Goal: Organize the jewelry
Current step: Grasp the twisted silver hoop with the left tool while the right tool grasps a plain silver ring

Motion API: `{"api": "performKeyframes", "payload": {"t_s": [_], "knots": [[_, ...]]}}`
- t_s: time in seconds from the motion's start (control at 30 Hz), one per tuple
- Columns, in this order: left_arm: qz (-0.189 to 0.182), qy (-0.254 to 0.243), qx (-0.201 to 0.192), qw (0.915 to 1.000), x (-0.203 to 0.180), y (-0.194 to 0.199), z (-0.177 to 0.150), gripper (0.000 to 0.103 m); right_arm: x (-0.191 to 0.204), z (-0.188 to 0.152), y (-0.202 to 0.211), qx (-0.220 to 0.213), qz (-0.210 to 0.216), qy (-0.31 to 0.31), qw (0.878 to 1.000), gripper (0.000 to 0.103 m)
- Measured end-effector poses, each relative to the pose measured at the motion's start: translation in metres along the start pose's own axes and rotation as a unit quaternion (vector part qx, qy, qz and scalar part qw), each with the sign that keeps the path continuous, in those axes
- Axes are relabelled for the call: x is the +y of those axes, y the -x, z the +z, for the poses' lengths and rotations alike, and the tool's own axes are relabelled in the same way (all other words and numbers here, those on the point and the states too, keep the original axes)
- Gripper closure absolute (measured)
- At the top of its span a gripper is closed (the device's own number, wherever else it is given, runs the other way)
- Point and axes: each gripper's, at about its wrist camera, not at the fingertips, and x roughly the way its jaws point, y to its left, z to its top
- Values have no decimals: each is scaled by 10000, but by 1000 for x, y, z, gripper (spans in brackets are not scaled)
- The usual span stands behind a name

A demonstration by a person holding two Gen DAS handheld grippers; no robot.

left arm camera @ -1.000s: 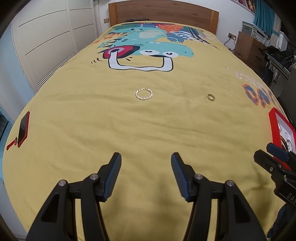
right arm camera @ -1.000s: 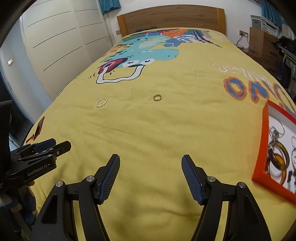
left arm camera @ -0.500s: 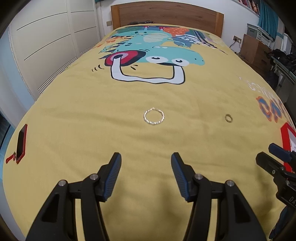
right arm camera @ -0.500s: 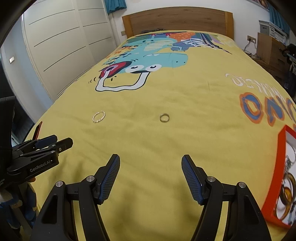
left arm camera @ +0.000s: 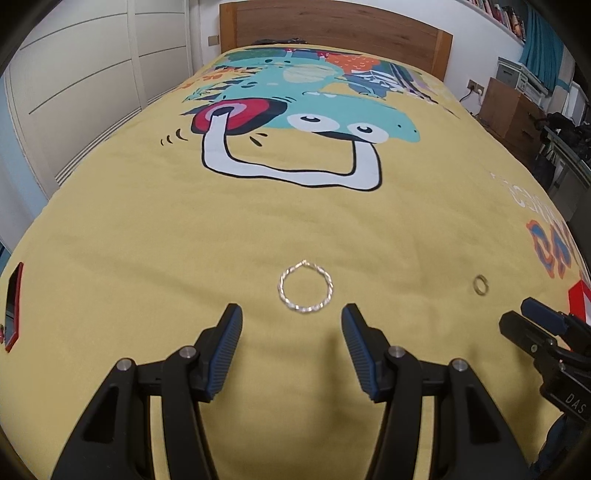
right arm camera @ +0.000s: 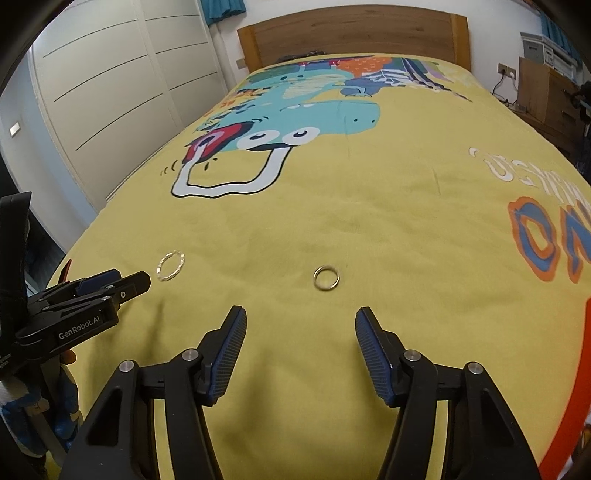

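You are working over a bed (left arm camera: 147,236) covered with a yellow cartoon-print spread, a wooden headboard (left arm camera: 332,33) at the far end and white wardrobe doors (left arm camera: 85,85) along one side. Your left gripper (left arm camera: 291,332) hangs just above the spread with its jaws spread wide and nothing between them; the twisted silver bracelet (left arm camera: 305,291) lies flat on the fabric just ahead of the fingertips, roughly centred on the gap. Your right gripper (right arm camera: 301,332) is likewise wide apart and empty, and the small gold ring (right arm camera: 326,278) lies on the spread a little beyond its tips. The two pieces lie apart from each other. The red jewelry box (right arm camera: 576,413) sits at the right edge of the bed, near your right gripper.
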Motion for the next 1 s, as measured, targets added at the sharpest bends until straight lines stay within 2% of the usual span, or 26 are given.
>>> {"api": "performKeyframes", "payload": {"t_s": [0.3, 0.5, 0.83, 0.93, 1.0], "knots": [[107, -116, 24, 9999, 1, -27, 8, 49, -9, 14, -30, 97, -83, -8, 9999, 48], [-145, 118, 72, 9998, 11, -41, 10, 49, -15, 19, -45, 151, -152, -32, 9998, 52], [-404, 143, 71, 9991, 12, -50, 6, 49, -17, 19, -63, 213, -273, 16, 9994, 67], [-513, 235, 35, 9984, 16, -51, 6, 51, -17, 19, -64, 204, -288, 54, 9994, 81], [-493, 233, 12, 9985, 16, -51, 6, 60, -18, 19, -64, 206, -263, 52, 9994, 82]]}}
